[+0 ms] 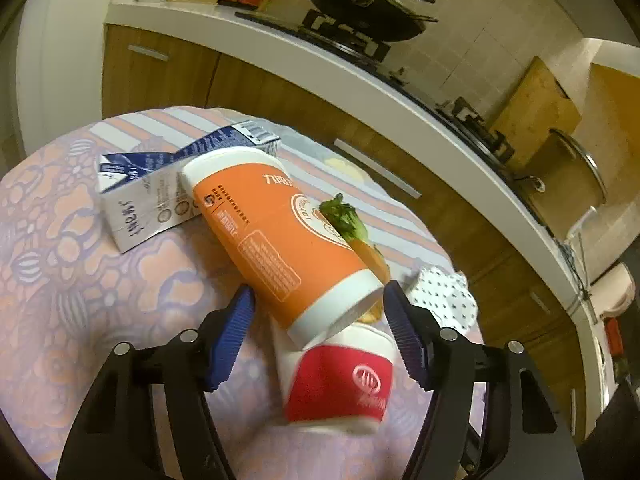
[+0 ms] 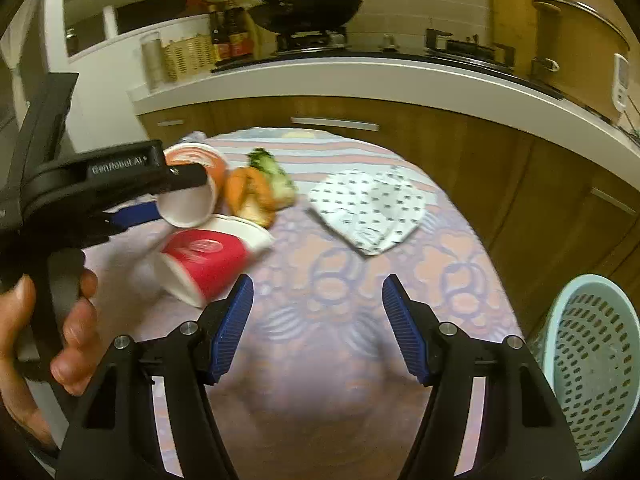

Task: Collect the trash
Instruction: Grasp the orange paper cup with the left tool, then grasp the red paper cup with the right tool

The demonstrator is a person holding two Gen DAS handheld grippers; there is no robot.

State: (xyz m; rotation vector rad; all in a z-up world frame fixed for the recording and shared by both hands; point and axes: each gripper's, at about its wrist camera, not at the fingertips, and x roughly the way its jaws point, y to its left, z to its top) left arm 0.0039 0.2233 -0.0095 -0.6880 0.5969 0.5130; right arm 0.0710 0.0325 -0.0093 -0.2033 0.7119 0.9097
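An orange paper cup (image 1: 276, 232) lies tilted, its white end between the blue pads of my left gripper (image 1: 320, 292), which press on both its sides. Under that end lies a red paper cup (image 1: 340, 380) on its side. A blue and white milk carton (image 1: 140, 196) lies behind the orange cup at the left. Vegetable scraps (image 2: 260, 188), green leaf and carrot, sit beside the cups. A white dotted wrapper (image 2: 372, 208) lies further right. My right gripper (image 2: 318, 292) hangs open over the bare tablecloth (image 2: 320, 360), with nothing between its pads.
A pale blue perforated basket (image 2: 592, 360) stands off the table's right edge. A hand (image 2: 72, 320) holds the left tool at the left. Behind the round table runs a white counter (image 2: 360, 80) with wooden cabinets, a stove, a wok and bottles.
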